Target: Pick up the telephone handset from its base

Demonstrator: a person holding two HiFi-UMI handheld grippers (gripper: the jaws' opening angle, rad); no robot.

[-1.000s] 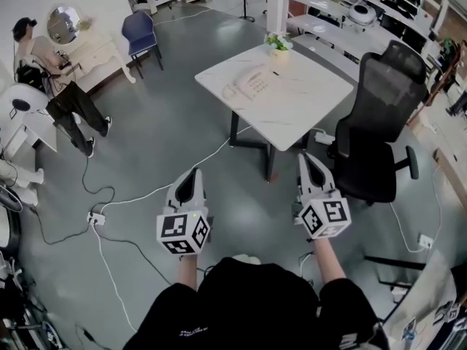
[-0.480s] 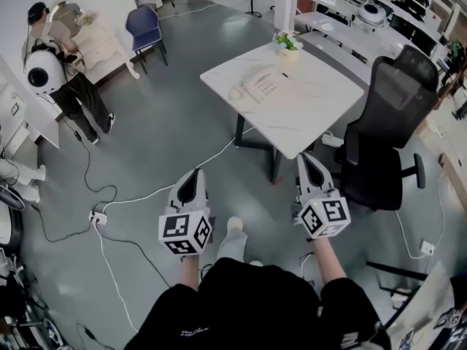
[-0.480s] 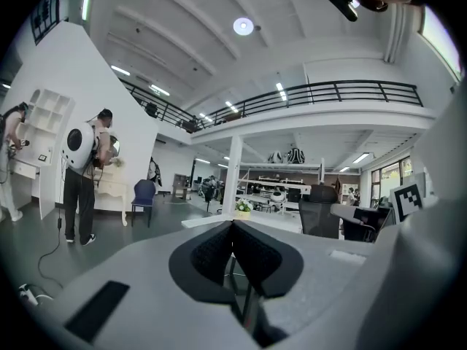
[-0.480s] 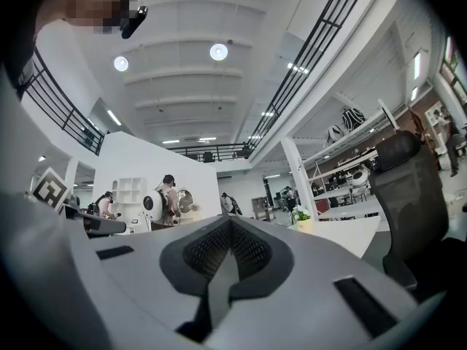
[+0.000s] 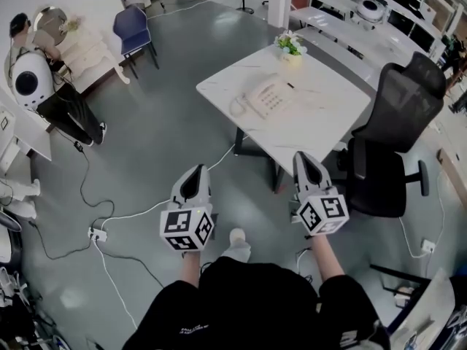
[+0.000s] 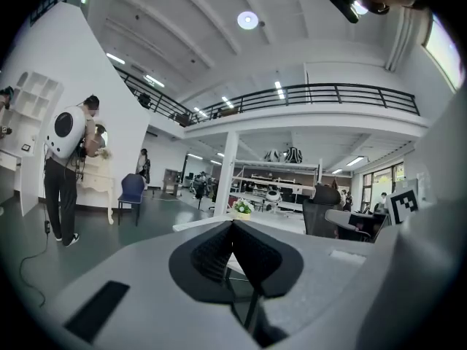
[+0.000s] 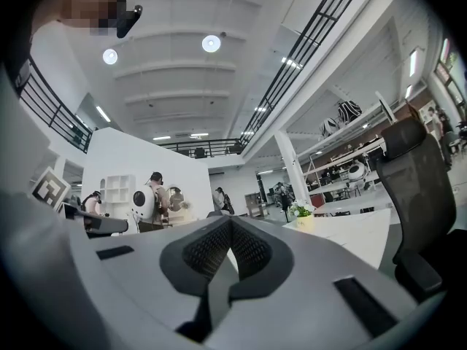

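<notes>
Two handheld grippers point forward, side by side above a grey floor. The left gripper [image 5: 193, 172] and the right gripper [image 5: 303, 157] each have jaws pressed together, holding nothing. Well ahead of both tips — on a white table [image 5: 332, 119] — the telephone handset [image 5: 255, 103] rests on its base [image 5: 277, 95].

The white square stone-look table [image 5: 328, 122] draws nearer
In the head view it and its cream desk telephone [image 5: 268, 97] sit lower and closer than a second ago; the right gripper [image 5: 303, 159] now overlaps the table's near corner.
</notes>
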